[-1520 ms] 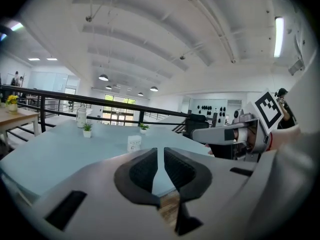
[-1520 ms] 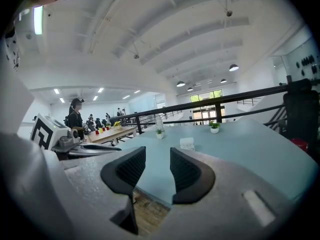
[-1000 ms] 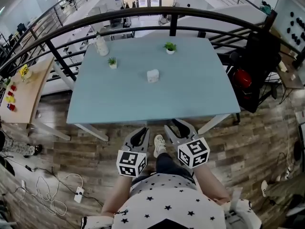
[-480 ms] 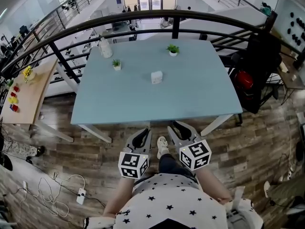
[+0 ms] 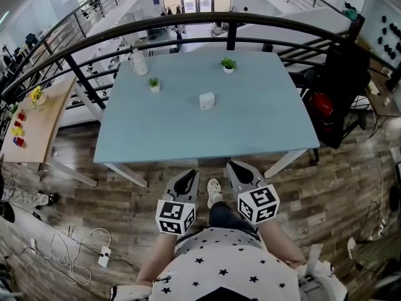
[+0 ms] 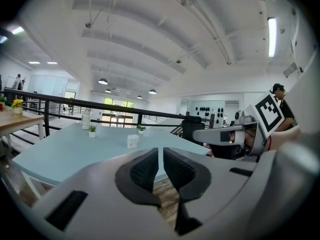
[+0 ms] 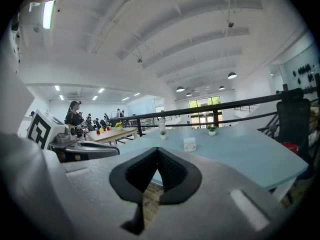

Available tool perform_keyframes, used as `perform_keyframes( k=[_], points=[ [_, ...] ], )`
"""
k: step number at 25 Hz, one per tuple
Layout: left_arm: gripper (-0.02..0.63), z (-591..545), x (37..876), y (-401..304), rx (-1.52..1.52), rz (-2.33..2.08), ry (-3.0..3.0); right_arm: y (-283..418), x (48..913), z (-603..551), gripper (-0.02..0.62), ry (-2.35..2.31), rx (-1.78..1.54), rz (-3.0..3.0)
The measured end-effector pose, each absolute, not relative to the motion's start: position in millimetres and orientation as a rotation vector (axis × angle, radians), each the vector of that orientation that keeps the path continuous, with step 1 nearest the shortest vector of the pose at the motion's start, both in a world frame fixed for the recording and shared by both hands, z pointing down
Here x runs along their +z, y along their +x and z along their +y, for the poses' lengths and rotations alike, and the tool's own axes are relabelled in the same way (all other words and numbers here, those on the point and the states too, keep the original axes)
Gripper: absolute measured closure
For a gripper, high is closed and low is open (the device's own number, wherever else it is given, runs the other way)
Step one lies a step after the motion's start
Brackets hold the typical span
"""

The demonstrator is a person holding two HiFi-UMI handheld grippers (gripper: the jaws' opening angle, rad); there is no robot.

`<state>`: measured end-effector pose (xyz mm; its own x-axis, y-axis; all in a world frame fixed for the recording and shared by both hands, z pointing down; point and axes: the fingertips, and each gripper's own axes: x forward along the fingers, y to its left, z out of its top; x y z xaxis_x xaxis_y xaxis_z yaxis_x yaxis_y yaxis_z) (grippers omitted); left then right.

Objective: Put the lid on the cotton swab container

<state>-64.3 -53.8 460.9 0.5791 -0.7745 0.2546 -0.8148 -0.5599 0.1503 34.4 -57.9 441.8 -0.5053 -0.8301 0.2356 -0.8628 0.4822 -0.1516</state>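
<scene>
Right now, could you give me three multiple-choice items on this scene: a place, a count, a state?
1. Where is the white container? A on the table B on the floor C in a gripper
2. How many plants stand on the table? A one B two C four
3. The right gripper is: A shut, empty B wide open C shut on a lid
Key: 1 A, it stands alone mid-table; 2 B, two small ones show near the far edge; 3 A, its jaw tips meet with nothing between.
</scene>
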Motion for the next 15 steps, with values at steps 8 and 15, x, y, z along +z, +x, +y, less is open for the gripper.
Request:
perform_keyframes(
  k=[8, 15],
  points=[
    [0.578, -55.4, 459.4, -59.1, 0.227, -1.314, 2.564, 37.4, 440.6, -57.5, 0.589, 1.477, 0.367, -2.597],
    [0.583, -50.9, 458.8, -58.2, 0.228, -1.319, 2.569, 37.1, 439.0, -53.1, 0.589, 1.468, 0.357, -2.609]
  ],
)
